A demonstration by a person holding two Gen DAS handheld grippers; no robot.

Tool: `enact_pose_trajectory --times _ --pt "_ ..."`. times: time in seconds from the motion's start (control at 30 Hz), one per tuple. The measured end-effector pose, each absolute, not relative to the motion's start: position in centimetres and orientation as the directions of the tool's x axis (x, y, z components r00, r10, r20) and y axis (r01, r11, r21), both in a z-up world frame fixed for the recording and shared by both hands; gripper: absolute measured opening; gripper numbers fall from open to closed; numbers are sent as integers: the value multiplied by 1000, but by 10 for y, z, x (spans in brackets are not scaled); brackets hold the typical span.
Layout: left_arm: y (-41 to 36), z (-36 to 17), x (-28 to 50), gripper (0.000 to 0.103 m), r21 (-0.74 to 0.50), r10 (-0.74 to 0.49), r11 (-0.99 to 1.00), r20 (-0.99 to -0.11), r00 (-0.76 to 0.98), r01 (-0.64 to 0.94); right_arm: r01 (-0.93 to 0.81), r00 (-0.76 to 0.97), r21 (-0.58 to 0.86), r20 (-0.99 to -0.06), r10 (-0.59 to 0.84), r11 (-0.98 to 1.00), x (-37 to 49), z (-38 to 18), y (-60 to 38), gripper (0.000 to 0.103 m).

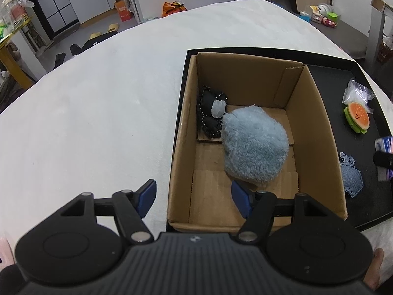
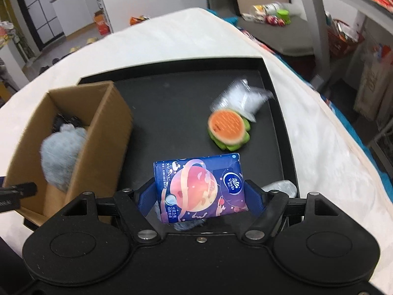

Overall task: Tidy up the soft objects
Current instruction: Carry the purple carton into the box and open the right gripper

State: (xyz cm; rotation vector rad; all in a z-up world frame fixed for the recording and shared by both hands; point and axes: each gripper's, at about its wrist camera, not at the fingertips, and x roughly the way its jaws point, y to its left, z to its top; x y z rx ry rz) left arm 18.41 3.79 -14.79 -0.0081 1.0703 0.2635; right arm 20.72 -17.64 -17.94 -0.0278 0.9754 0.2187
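— What does my right claw (image 2: 200, 193) feel?
— A tissue pack (image 2: 200, 188) in glossy printed plastic film between my blue rubbery pads (image 2: 254, 196).
— And the rest?
— Matt corrugated cardboard box (image 1: 326, 147), a fluffy blue plush (image 1: 255, 145), frayed denim pouch (image 1: 351, 178), smooth matt black tray (image 2: 172, 103), soft white blanket (image 1: 98, 98).

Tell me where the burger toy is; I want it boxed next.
In the right wrist view the burger toy lies on the black tray, right of the cardboard box, just beyond the held tissue pack, touching a clear plastic bag.
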Motion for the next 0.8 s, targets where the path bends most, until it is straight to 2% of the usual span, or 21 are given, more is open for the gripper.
enact_pose_trajectory --times 0.33,0.53,0.6,0.8 --pt "48 -148 184 62 90 191 969 -864 465 -231 -256 591 82 -776 223 963 209 -155 -146 72" --pt "52 -152 185 45 65 174 969 -865 470 -239 -294 601 87 -758 254 952 210 -145 -127 72" --pt "54 -153 185 36 54 164 970 -867 470 -238 -306 607 82 -751 261 948 210 -142 -120 72" --pt "59 -158 185 21 36 148 970 -872 467 -241 -340 617 73 -735 281 938 211 -135 -102 72"
